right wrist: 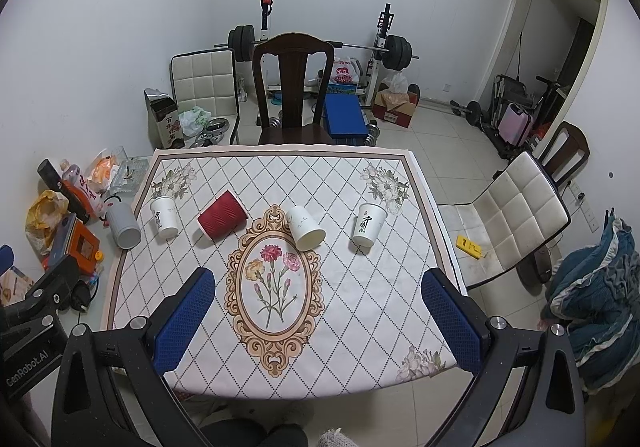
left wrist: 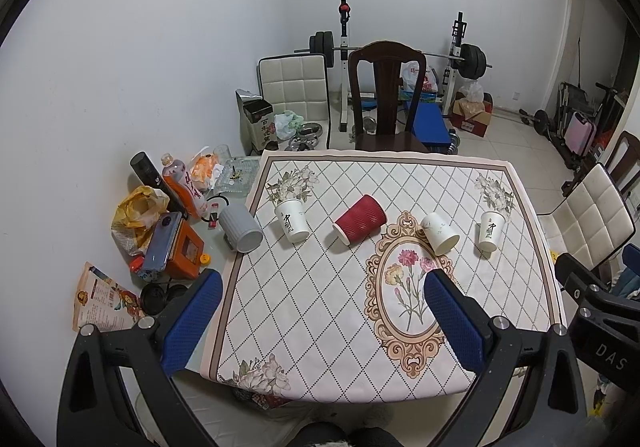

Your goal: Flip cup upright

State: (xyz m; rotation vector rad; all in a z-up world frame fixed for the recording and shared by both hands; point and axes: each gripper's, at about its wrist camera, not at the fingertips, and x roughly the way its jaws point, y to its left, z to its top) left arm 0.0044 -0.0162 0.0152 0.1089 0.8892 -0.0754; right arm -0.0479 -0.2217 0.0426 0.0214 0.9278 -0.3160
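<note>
Both hand-held grippers (left wrist: pixel 324 279) (right wrist: pixel 318 279) gape; red ribbed cup (left wrist: pixel 360 219) lies sideways.

Surface (right wrist: pixel 352 347): covered by a diamond-patterned cloth with a carnation oval at its middle.
Dark wooden chair (right wrist: pixel 294 87): at the far edge of the surface, facing it.
White padded chair (right wrist: pixel 516 223): on the right side, seat toward the surface.
Barbell rack (left wrist: pixel 400 51): against the back wall, black plates at both ends.
Blue bench pad (right wrist: pixel 345 117): on the floor behind the wooden chair.
Orange box (left wrist: pixel 186 251): on the left strip beside the cloth, a phone (left wrist: pixel 162 243) lying across it.
Yellow bag (left wrist: pixel 136 215): just behind the orange box.
Pink suitcase (right wrist: pixel 518 123): by the doorway.
</note>
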